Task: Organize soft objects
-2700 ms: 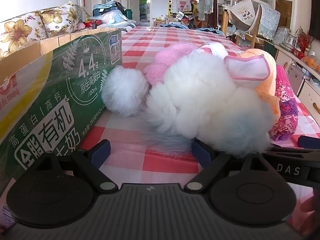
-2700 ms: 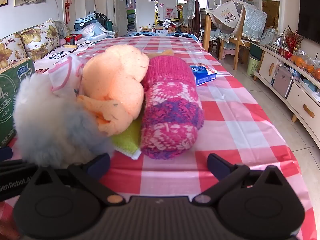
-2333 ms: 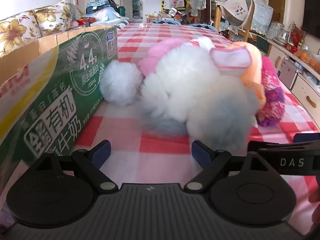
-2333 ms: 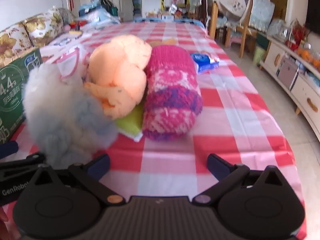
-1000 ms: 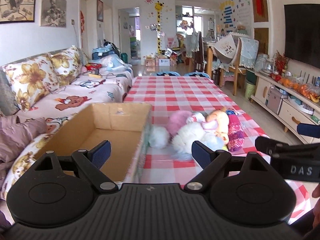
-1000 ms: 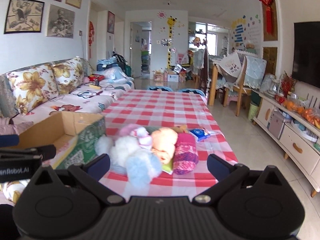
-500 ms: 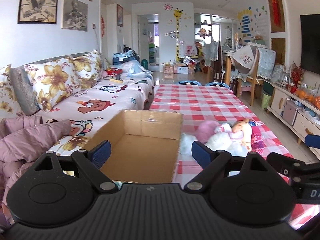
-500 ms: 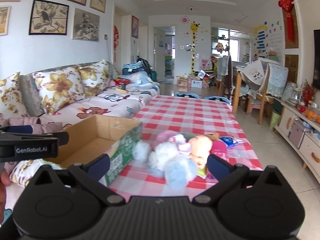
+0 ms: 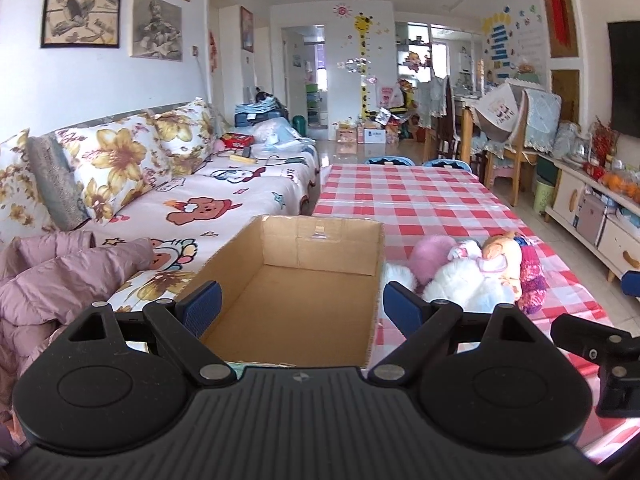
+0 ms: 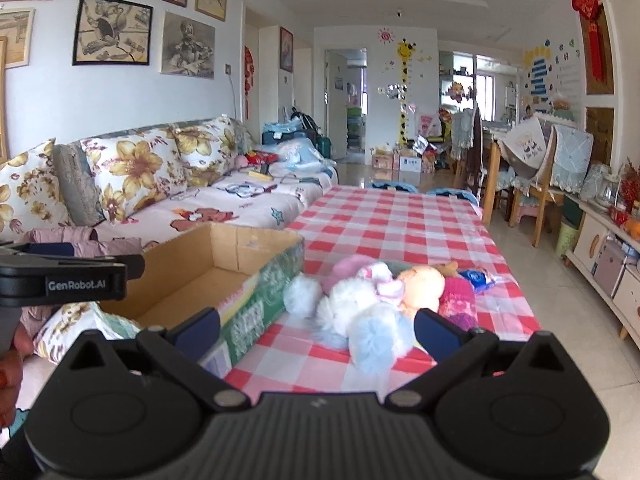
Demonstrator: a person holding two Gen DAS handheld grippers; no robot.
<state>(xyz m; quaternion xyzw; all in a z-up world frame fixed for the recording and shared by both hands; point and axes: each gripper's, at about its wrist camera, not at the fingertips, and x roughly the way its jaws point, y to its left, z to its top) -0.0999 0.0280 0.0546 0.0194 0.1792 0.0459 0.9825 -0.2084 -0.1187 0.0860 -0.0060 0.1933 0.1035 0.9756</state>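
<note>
Bright daylight from far windows, soft shadows, sharp focus, strong fisheye bending and dark corners at edges

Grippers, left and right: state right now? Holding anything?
Left gripper: open, holding nothing, raised over the cardboard box.
Right gripper: open, holding nothing, raised short of the soft toys on the table.

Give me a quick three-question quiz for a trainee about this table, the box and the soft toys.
1. True or false: the cardboard box already holds a toy.
2. Which soft thing lies closest to the box: A) white pom-pom, B) knitted roll, C) orange plush?
3. Fill in: both the left hand-held gripper and the right hand-held gripper are ___ and hold nothing.

Key: 1 false; 2 A; 3 open.
</note>
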